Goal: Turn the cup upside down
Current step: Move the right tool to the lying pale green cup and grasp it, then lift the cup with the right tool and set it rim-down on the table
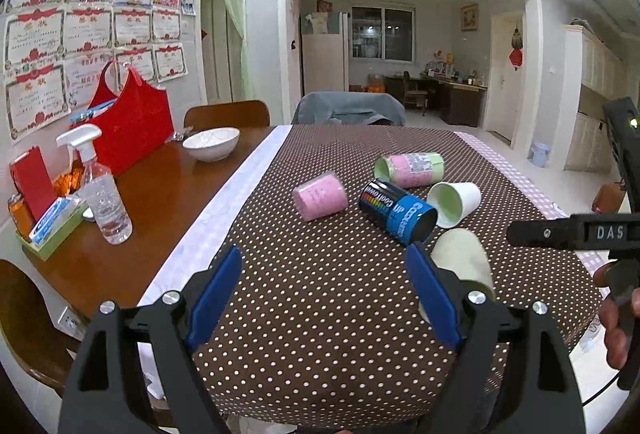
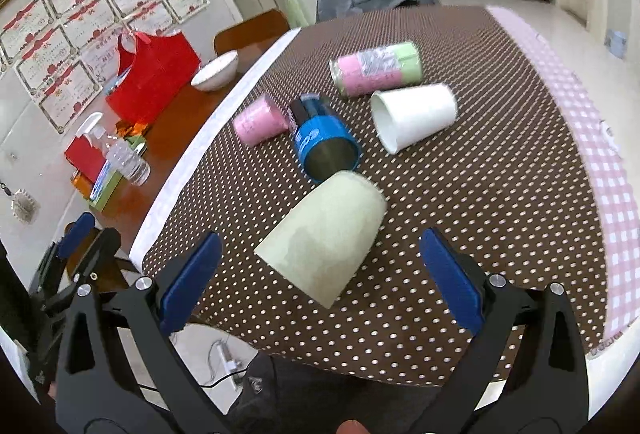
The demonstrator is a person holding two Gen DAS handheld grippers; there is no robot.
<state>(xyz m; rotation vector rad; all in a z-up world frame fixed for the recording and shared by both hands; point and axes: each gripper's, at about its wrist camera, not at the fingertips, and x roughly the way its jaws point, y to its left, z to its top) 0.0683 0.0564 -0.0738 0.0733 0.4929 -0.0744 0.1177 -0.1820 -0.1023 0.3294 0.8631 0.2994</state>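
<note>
Several cups lie on their sides on the dotted brown tablecloth [image 2: 480, 214]. A pale green cup [image 2: 324, 238] lies nearest, just ahead of my open right gripper [image 2: 322, 266]; it also shows in the left wrist view [image 1: 464, 258], beside the right finger of my open, empty left gripper [image 1: 324, 274]. Behind it lie a blue and black cup [image 2: 324, 142] [image 1: 396, 210], a white cup [image 2: 414, 114] [image 1: 454, 202], a small pink cup [image 2: 260, 122] [image 1: 320, 198] and a pink and green cup [image 2: 376, 68] [image 1: 410, 164].
Bare wood table on the left holds a white bowl [image 1: 211, 143], spray bottle [image 1: 100, 190], red bag [image 1: 128, 126] and tissue box [image 1: 52, 226]. A pink checked cloth edge [image 2: 592, 138] runs along the right. Chairs [image 1: 348, 108] stand at the far side.
</note>
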